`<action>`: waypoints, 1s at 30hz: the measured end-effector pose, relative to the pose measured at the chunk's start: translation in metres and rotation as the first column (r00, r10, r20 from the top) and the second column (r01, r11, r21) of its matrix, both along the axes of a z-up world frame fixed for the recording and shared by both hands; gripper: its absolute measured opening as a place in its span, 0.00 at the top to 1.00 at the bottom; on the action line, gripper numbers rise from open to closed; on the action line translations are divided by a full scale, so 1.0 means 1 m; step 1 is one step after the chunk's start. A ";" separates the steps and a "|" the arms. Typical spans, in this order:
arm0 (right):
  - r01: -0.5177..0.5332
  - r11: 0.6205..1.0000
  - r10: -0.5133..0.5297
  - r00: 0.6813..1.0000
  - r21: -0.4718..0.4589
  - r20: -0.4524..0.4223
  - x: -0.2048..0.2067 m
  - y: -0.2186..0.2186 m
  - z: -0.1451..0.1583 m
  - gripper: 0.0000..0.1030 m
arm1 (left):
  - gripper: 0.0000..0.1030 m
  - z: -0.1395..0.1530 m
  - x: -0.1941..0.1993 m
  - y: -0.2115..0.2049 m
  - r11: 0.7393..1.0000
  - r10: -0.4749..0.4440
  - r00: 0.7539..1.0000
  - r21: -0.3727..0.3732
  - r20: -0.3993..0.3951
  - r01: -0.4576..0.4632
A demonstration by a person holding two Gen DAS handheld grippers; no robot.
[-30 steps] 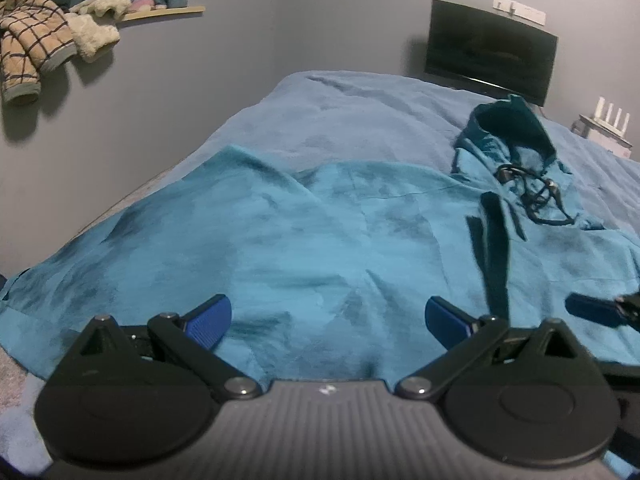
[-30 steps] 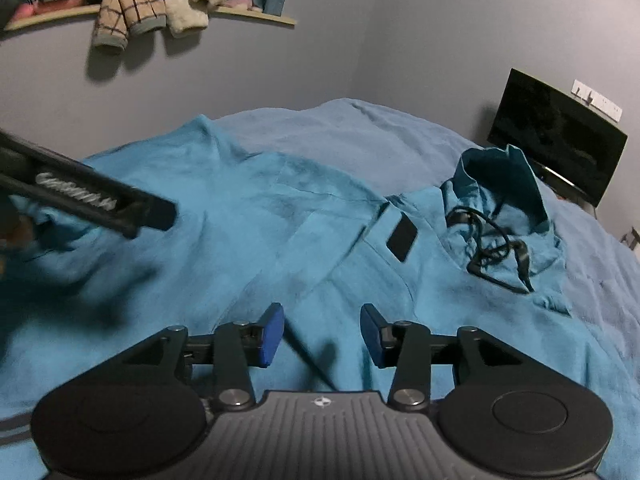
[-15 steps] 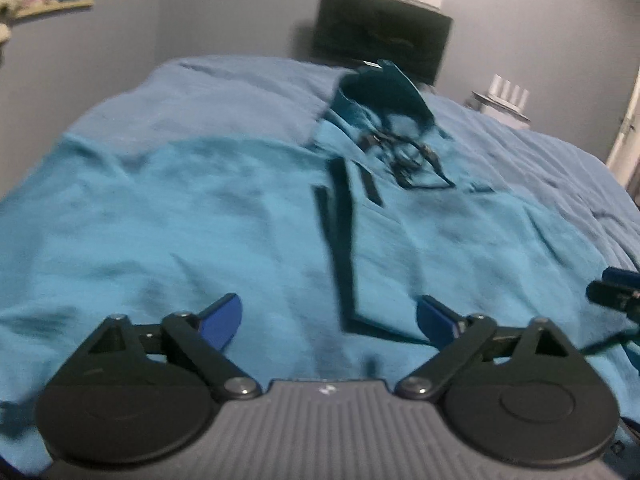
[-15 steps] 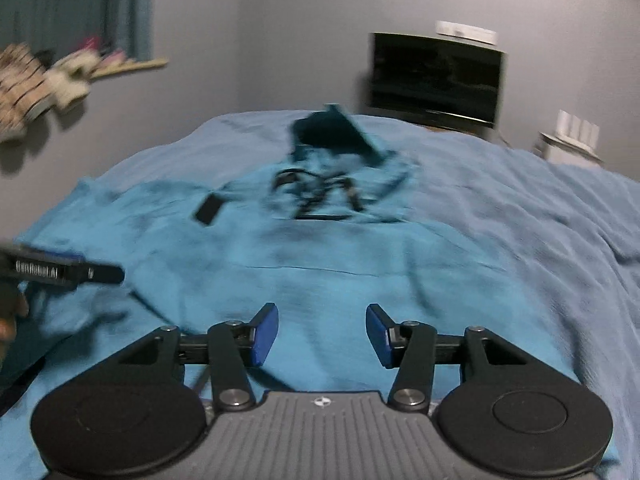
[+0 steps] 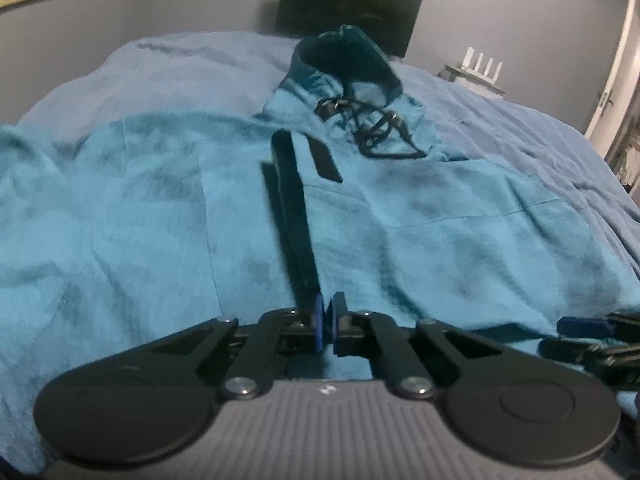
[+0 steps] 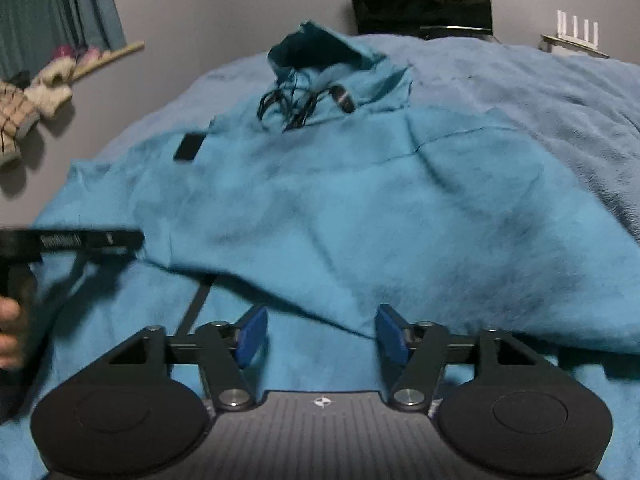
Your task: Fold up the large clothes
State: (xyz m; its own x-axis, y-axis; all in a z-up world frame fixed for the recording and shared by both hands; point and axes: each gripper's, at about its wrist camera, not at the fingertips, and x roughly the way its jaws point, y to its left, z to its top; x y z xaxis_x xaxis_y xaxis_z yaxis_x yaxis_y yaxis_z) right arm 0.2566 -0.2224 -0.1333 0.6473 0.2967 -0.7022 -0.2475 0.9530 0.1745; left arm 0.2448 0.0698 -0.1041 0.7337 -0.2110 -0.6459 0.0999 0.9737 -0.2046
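Note:
A large teal hoodie (image 5: 400, 216) lies spread on the bed, hood (image 5: 348, 56) and dark drawstrings (image 5: 372, 128) at the far end. It also shows in the right wrist view (image 6: 360, 200). My left gripper (image 5: 329, 326) is shut on the hoodie's near hem, beside a dark strip of fabric (image 5: 292, 208). My right gripper (image 6: 322, 332) is open over the near hem edge, with cloth lying between its blue pads (image 6: 252, 334). The left gripper shows at the left edge of the right wrist view (image 6: 80, 240).
The bed has a blue cover (image 5: 520, 128). A dark monitor (image 5: 352, 20) stands against the far wall, with a white router (image 5: 482, 68) to its right. A shelf with clothes (image 6: 36, 92) is on the left wall. A door (image 5: 616, 80) is at far right.
My left gripper has shut from wide open onto the hoodie's hem. Both grippers swung right and came down to the near hem. My right gripper opened wider.

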 end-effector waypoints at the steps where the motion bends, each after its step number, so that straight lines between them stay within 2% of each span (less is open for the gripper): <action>1: -0.005 1.000 0.005 1.000 -0.005 -0.002 -0.001 0.000 -0.001 0.34 | 1.00 0.002 0.000 0.000 1.000 0.000 1.000 -0.001 0.008 0.000; 8: -0.040 0.998 0.041 0.999 0.045 -0.024 -0.003 -0.004 -0.003 0.32 | 1.00 0.028 -0.013 0.020 0.998 0.050 0.998 -0.040 0.033 -0.049; 12: -0.106 0.988 0.112 0.993 0.116 -0.047 -0.006 0.005 0.004 0.30 | 1.00 0.044 -0.030 0.040 0.994 0.111 0.992 0.001 0.056 -0.111; 14: -0.154 0.976 0.163 0.985 0.152 -0.051 -0.009 0.010 0.008 0.22 | 1.00 0.048 -0.035 0.051 0.989 0.145 0.988 0.018 0.051 -0.146; 17: -0.217 0.962 0.230 0.971 0.163 -0.065 -0.015 0.019 0.010 0.18 | 1.00 0.041 -0.032 0.062 0.985 0.167 0.986 0.052 -0.016 -0.166; 20: -0.249 0.958 0.264 0.959 0.139 -0.102 -0.017 0.026 0.008 0.18 | 0.99 0.024 -0.027 0.057 0.979 0.169 0.979 0.135 -0.110 -0.154; 21: -0.255 0.958 0.270 0.956 0.132 -0.112 -0.018 0.028 0.008 0.17 | 0.94 0.020 -0.027 0.053 0.975 0.167 0.978 0.170 -0.127 -0.144; 23: -0.266 0.956 0.280 0.952 0.121 -0.121 -0.020 0.031 0.010 0.16 | 0.71 0.019 -0.028 0.046 0.964 0.160 0.974 0.236 -0.160 -0.119; 25: -0.278 0.955 0.291 0.947 0.105 -0.139 -0.020 0.035 0.014 0.16 | 0.53 0.026 -0.033 0.043 0.953 0.156 0.970 0.287 -0.187 -0.098; 26: -0.283 0.955 0.294 0.944 0.091 -0.149 -0.020 0.039 0.018 0.16 | 0.49 0.030 -0.036 0.044 0.951 0.149 0.969 0.298 -0.196 -0.086; 30: -0.319 0.946 0.326 0.929 0.064 -0.179 -0.027 0.053 0.027 0.16 | 0.46 0.053 -0.058 0.063 0.945 0.122 0.965 0.325 -0.234 -0.041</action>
